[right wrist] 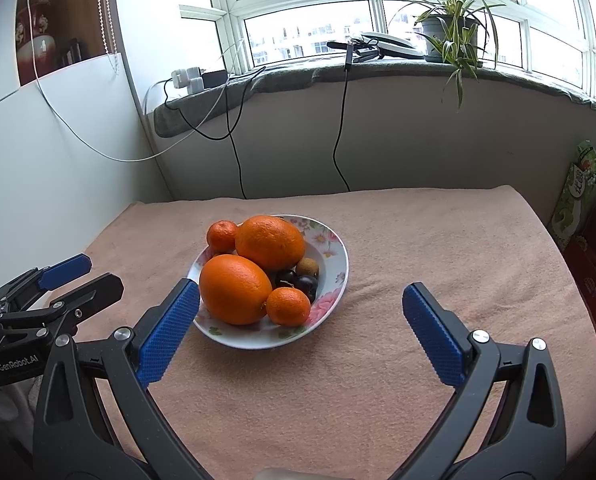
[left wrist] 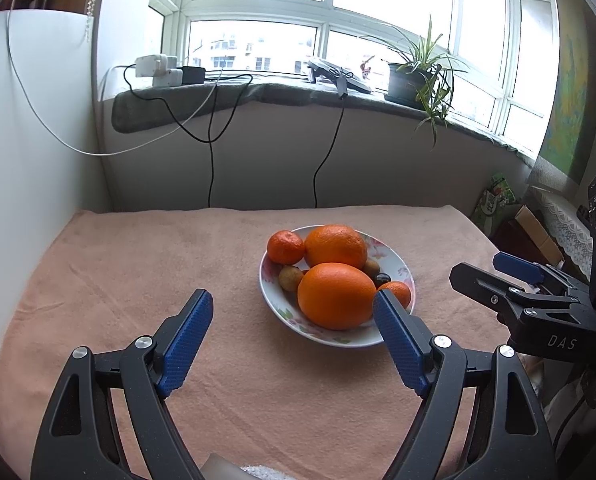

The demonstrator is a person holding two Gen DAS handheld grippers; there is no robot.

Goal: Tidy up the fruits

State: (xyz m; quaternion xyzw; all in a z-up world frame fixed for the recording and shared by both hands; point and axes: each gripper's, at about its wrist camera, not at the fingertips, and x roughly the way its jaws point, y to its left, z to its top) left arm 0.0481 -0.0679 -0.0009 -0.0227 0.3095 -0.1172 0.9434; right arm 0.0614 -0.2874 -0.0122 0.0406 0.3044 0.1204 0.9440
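Note:
A floral white bowl (left wrist: 393, 250) (right wrist: 329, 248) sits on a pink towel and holds two big oranges (left wrist: 336, 295) (right wrist: 234, 289), two small tangerines (left wrist: 285, 246) (right wrist: 288, 306), brown longan-like fruits (left wrist: 290, 278) (right wrist: 307, 267) and dark round fruits (right wrist: 305, 283). My left gripper (left wrist: 294, 306) hovers open just in front of the bowl, nothing between its blue pads. Its right fingertip overlaps the bowl's near rim in the left wrist view. My right gripper (right wrist: 299, 294) is open too, empty, with the bowl between and beyond its fingers. Each gripper shows at the edge of the other's view.
The pink towel (left wrist: 138, 280) (right wrist: 437, 240) covers the table. Behind it are a white wall, hanging cables (left wrist: 212, 152) and a windowsill with chargers and a potted plant (right wrist: 451, 28). Boxes and a green bag (right wrist: 577, 196) stand off the table's right side.

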